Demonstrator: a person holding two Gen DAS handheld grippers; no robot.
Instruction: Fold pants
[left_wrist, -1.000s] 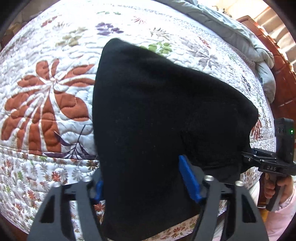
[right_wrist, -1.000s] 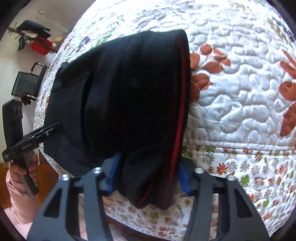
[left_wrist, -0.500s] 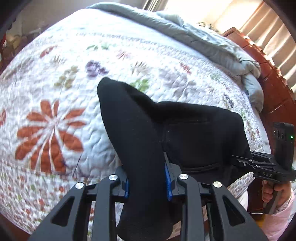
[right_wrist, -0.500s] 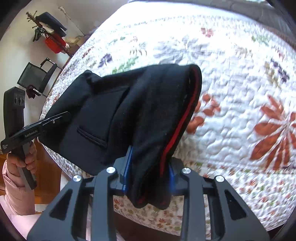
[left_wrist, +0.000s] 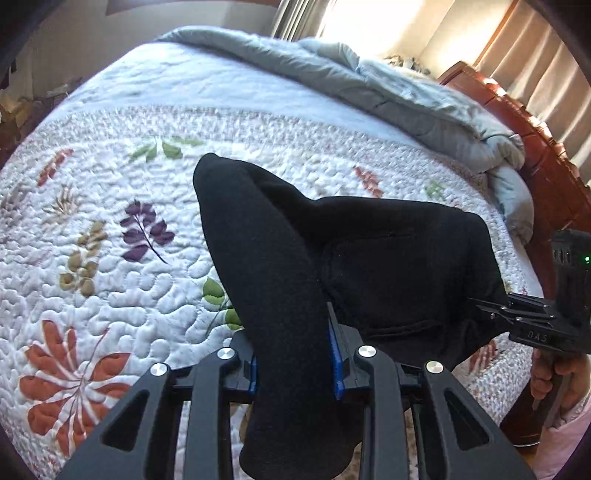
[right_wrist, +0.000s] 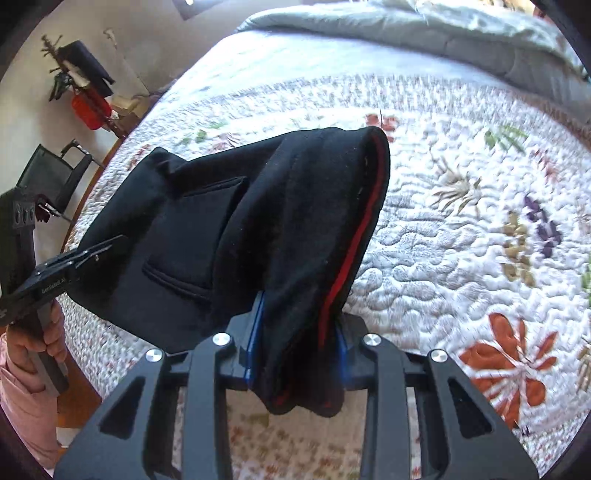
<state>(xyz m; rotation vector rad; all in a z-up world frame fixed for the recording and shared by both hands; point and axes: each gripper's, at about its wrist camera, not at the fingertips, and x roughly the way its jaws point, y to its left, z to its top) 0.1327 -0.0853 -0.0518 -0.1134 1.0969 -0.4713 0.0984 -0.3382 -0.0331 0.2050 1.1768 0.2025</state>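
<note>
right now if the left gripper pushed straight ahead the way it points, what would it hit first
Probably the black fleece pants themselves: the left gripper is shut on a fold that rises directly ahead of its fingers. Beyond that lies the white floral quilted bedspread, though depth is hard to judge in this fisheye view.

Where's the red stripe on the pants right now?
In the right wrist view, the red stripe runs along the right edge of the black pants, down into the right gripper, above the floral quilt.

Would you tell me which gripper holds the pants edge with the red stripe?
The right gripper: its bunch of the black pants shows red piping; the left gripper holds plain black.
</note>
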